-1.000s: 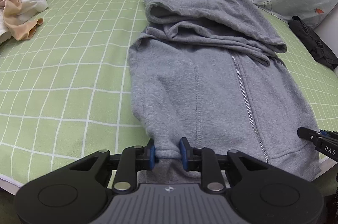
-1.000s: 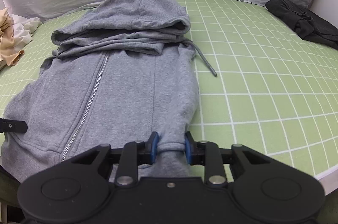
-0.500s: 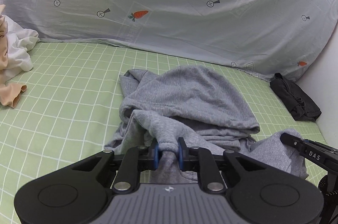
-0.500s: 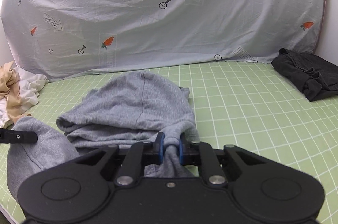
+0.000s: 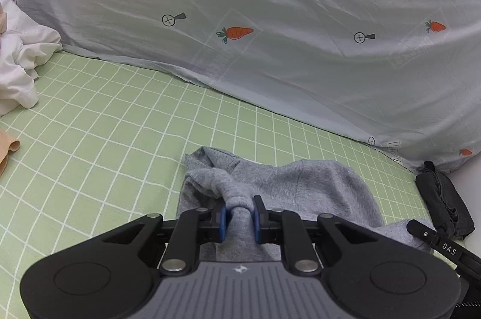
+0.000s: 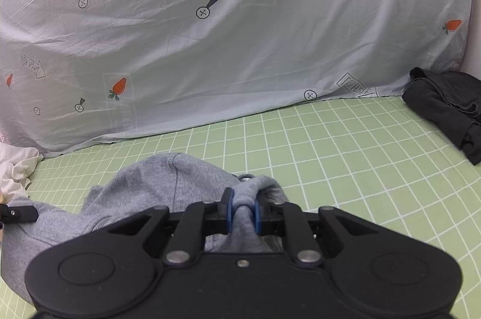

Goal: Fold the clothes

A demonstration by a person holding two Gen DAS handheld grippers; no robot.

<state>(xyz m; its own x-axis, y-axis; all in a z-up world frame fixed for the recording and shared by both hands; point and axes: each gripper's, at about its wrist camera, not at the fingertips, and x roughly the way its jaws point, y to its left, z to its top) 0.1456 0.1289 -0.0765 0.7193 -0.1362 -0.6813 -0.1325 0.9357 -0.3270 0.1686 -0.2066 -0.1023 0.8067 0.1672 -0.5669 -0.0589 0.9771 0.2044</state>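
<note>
A grey hoodie (image 5: 315, 183) is spread on the bed (image 5: 105, 138), on its green checked sheet, and is gathered up at the near edge. A bunched fold of its fabric is clamped between the blue pads of the left hand-held gripper (image 5: 239, 213). Another fold of the same hoodie (image 6: 168, 183) is pinched by the right hand-held gripper (image 6: 243, 212). No containers are seen. A dark garment (image 6: 445, 105) is lying at the right of the bed, and white clothes (image 5: 21, 60) are piled at the left. A pale carrot-print sheet (image 6: 240, 33) is draped behind.
</note>
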